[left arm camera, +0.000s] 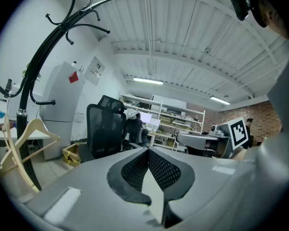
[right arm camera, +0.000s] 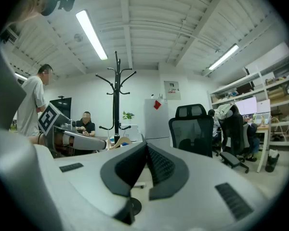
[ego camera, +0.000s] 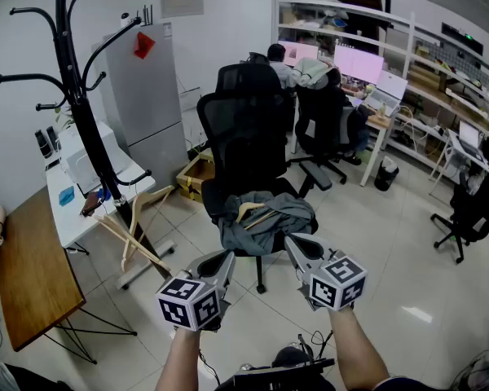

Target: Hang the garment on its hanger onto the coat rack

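A grey garment lies crumpled on the seat of a black office chair, and its wooden hanger pokes out at the left. The black coat rack stands at the far left, its hooks bare; it also shows in the gripper views. My left gripper is shut and empty, just short of the seat's front left. My right gripper is shut too, with its tips at the garment's near edge. Both pairs of jaws meet with nothing between them. Neither gripper view shows the garment.
Spare wooden hangers lean at the rack's base beside a white table. A brown table is at the left edge. A grey cabinet and a cardboard box stand behind. More chairs, desks and seated people fill the back right.
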`<act>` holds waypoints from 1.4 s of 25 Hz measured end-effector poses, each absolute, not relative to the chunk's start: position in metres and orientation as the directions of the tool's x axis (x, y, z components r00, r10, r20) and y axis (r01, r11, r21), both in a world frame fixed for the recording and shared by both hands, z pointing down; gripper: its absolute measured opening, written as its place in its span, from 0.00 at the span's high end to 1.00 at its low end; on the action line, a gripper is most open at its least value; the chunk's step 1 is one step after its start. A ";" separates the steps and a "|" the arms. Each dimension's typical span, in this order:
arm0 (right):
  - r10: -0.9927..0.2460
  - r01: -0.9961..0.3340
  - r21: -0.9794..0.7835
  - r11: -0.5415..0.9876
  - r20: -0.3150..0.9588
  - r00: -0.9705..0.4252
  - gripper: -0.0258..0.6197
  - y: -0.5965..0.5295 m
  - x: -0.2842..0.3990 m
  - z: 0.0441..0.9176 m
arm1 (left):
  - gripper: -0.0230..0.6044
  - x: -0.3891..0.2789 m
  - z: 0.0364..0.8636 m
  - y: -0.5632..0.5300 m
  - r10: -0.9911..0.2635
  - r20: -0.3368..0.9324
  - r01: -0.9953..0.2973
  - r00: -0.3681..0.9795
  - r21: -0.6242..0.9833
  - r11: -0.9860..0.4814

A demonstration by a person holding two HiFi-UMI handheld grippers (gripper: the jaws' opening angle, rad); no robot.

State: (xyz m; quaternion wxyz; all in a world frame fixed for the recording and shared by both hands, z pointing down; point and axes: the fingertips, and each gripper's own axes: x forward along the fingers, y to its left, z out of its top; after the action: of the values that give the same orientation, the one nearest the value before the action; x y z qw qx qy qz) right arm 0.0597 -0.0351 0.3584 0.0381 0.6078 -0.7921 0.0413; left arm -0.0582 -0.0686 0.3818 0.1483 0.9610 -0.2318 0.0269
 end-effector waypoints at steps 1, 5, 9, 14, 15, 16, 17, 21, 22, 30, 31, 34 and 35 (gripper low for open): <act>-0.960 -0.966 -0.019 0.256 0.112 -0.257 0.96 -0.035 0.060 0.359 | 0.96 -0.059 0.382 -0.070 -0.438 0.121 -0.454 0.891 0.274 -0.848; -0.960 -0.968 -0.016 0.252 0.118 -0.252 0.96 -0.040 0.063 0.359 | 0.96 -0.057 0.383 -0.078 -0.440 0.123 -0.457 0.889 0.278 -0.845; -0.960 -0.968 -0.019 0.250 0.127 -0.251 0.96 -0.052 0.074 0.364 | 0.96 -0.046 0.390 -0.092 -0.442 0.136 -0.462 0.887 0.288 -0.839; -0.957 -0.966 -0.042 0.254 0.131 -0.257 0.96 -0.083 0.103 0.374 | 0.96 -0.017 0.400 -0.121 -0.446 0.160 -0.474 0.880 0.290 -0.831; -0.956 -0.965 -0.047 0.258 0.129 -0.262 0.96 -0.091 0.110 0.377 | 0.96 -0.010 0.402 -0.129 -0.450 0.164 -0.479 0.878 0.288 -0.829; -0.955 -0.964 -0.053 0.262 0.127 -0.266 0.96 -0.100 0.118 0.379 | 0.96 -0.001 0.405 -0.137 -0.454 0.169 -0.485 0.875 0.286 -0.827; -0.955 -0.962 -0.059 0.266 0.123 -0.271 0.96 -0.108 0.127 0.380 | 0.96 0.007 0.406 -0.145 -0.459 0.174 -0.491 0.871 0.283 -0.824; -0.952 -0.956 -0.082 0.282 0.102 -0.289 0.96 -0.147 0.165 0.382 | 0.96 0.045 0.411 -0.182 -0.496 0.175 -0.526 0.850 0.266 -0.808; -0.950 -0.954 -0.081 0.289 0.101 -0.296 0.96 -0.156 0.174 0.383 | 0.96 0.053 0.411 -0.192 -0.510 0.167 -0.537 0.844 0.268 -0.800; -0.911 -0.919 -0.094 0.384 0.128 -0.393 0.96 -0.227 0.228 0.393 | 0.96 0.114 0.410 -0.257 -0.587 0.167 -0.610 0.792 0.259 -0.749; -0.904 -0.913 -0.094 0.396 0.134 -0.406 0.96 -0.236 0.232 0.395 | 0.96 0.120 0.411 -0.264 -0.595 0.170 -0.618 0.786 0.256 -0.744; -0.892 -0.903 -0.101 0.417 0.142 -0.428 0.96 -0.259 0.243 0.400 | 0.96 0.133 0.423 -0.284 -0.614 0.190 -0.642 0.766 0.257 -0.722; -0.889 -0.900 -0.108 0.421 0.147 -0.434 0.96 -0.264 0.245 0.403 | 0.96 0.136 0.429 -0.289 -0.617 0.201 -0.649 0.761 0.260 -0.715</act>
State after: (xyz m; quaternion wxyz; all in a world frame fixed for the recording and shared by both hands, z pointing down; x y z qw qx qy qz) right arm 0.2453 -0.2644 0.4034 0.0335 0.5311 -0.8424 0.0851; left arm 0.1357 -0.2891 0.4295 0.1593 0.9247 -0.3423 0.0499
